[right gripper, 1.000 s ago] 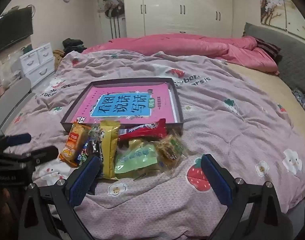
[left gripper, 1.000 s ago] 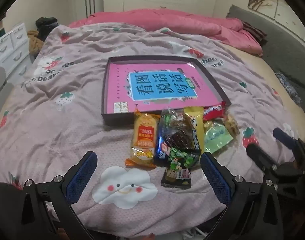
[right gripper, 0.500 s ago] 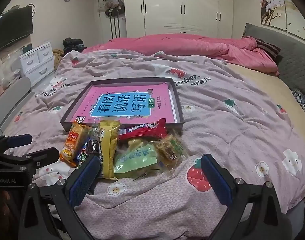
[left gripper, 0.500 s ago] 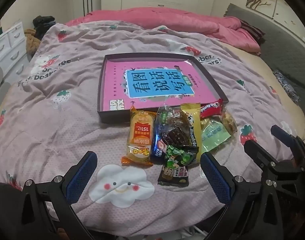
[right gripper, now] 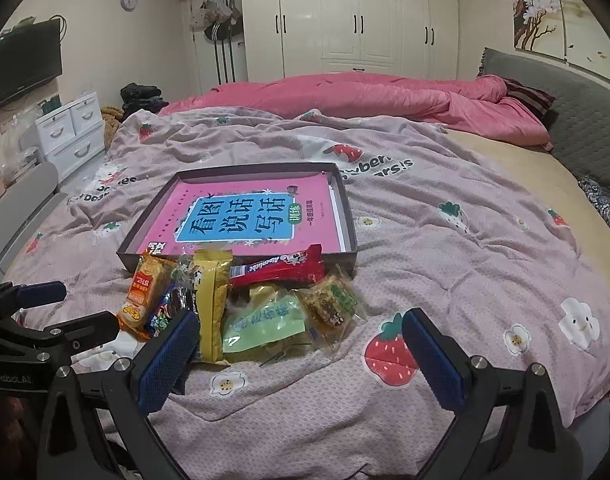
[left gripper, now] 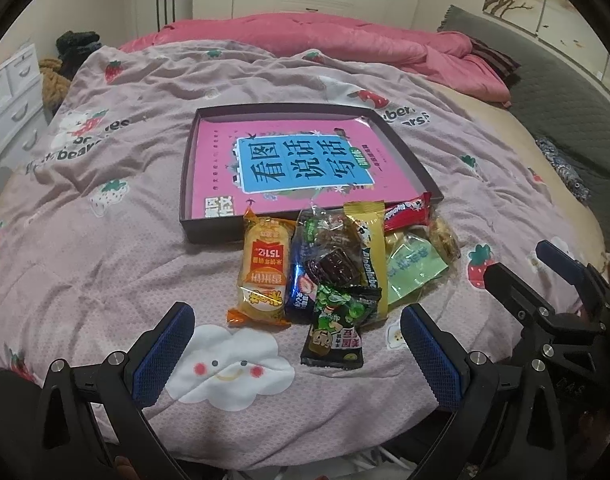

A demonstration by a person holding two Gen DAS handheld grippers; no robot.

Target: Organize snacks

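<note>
both views have drifted a touch lower over the bed since a second ago, and your left tool (left gripper: 297,354), prongs apart and empty, sits nearest the black-and-green foil snack packet (left gripper: 337,326), lying lengthwise toward the shallow dark cardboard tray (left gripper: 209,234) ahead.

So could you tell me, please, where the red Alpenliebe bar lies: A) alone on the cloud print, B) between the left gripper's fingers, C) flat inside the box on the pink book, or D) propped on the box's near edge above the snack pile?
D: the red Alpenliebe bar leans on the near wall of the box, behind the green packet.
</note>
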